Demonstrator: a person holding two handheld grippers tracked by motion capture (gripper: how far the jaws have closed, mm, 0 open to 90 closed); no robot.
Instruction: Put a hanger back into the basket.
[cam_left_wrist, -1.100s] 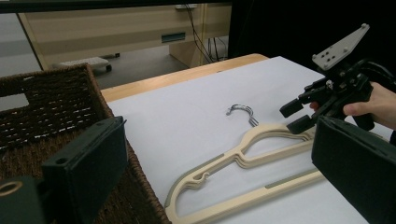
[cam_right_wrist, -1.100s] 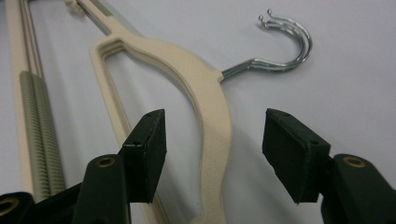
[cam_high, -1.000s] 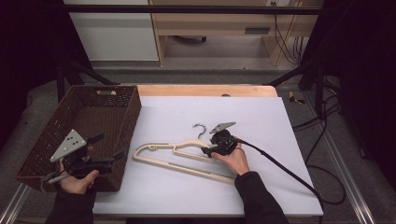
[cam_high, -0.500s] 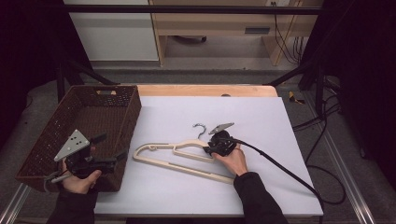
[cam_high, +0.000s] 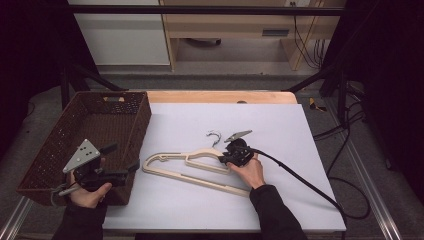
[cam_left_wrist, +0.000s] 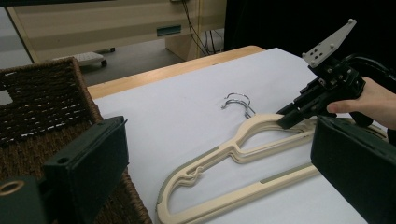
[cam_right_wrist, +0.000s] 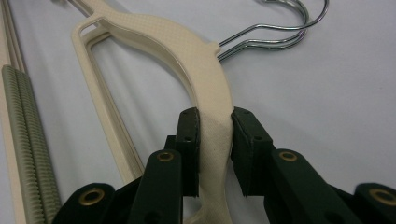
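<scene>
My right claw (cam_right_wrist: 215, 140) has just been closing on the cream hangers (cam_high: 192, 167), pads against the shoulder just below the metal hooks (cam_right_wrist: 275, 28); the stack lies flat on the bench (cam_high: 280, 125), right of the basket (cam_high: 107, 125). Left claw (cam_high: 120, 162) wide, empty. Advice: confirm both hangers are pinched, then lift level.

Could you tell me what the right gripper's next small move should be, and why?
Probably a gentle lift. The right gripper has just been closing its jaws and now pinches the cream hangers at the shoulder beside the metal hooks, while they lie flat on the white table. The basket sits to the left, beside the open left gripper.
</scene>
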